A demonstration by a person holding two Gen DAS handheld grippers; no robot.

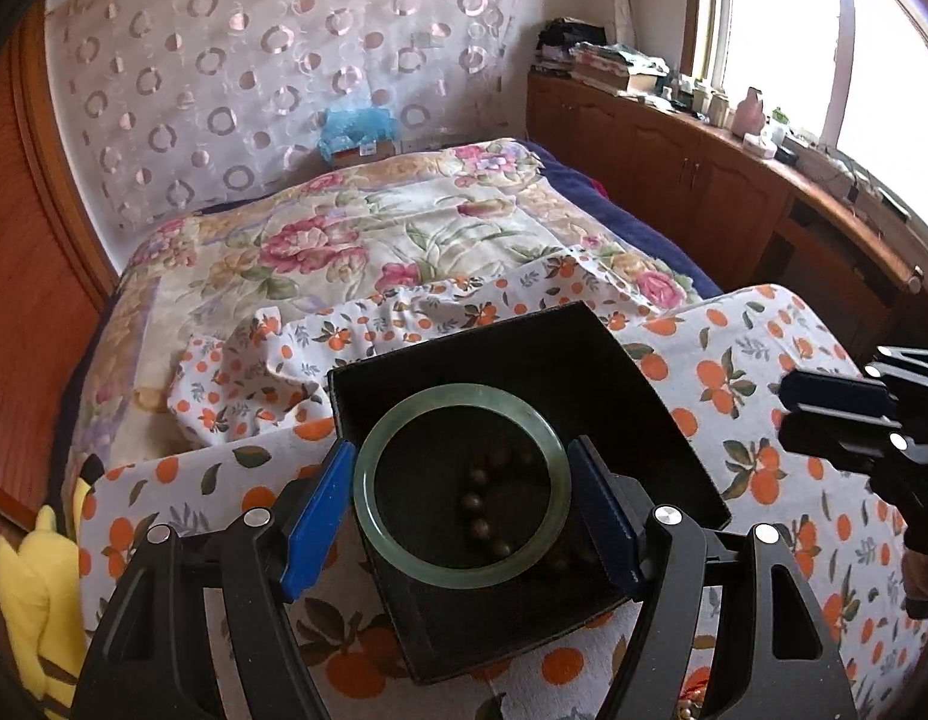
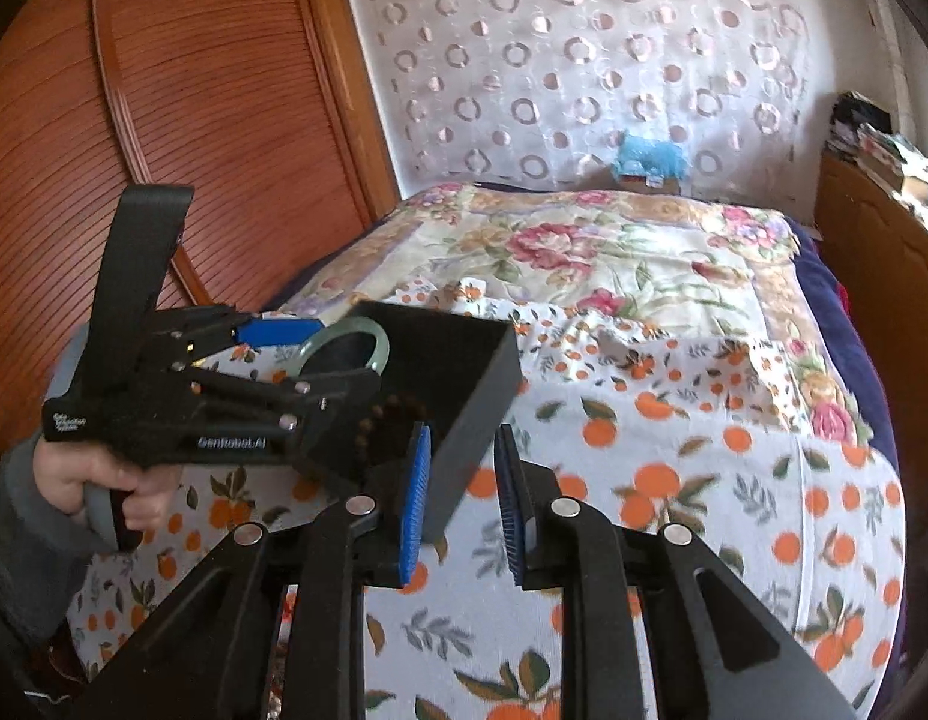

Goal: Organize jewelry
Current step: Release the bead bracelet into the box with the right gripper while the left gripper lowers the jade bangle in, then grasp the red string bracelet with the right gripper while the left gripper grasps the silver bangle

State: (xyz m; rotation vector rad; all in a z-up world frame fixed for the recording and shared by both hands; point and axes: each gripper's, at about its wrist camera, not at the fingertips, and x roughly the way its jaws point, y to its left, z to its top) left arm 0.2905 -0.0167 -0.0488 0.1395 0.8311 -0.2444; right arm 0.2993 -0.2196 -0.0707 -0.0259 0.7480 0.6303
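1. Left gripper (image 1: pixel 462 501) jaws clamped across a green bangle (image 1: pixel 461 485), above a black tray (image 1: pixel 638 408).
2. Right gripper (image 2: pixel 461 495) jaws slightly apart, empty, near the tray's corner.
3. Possibly brown beads (image 1: pixel 479 504) inside; orange-print cloth (image 1: pixel 764 354) beneath.

"GenRobot.AI" on left tool (image 2: pixel 344 354) (side)

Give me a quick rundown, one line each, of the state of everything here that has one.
Left gripper: shut on the bangle.
Bangle: held above the open box.
Box: open, beads inside.
Beads: lying in the box.
Right gripper: slightly open, empty, beside the box.
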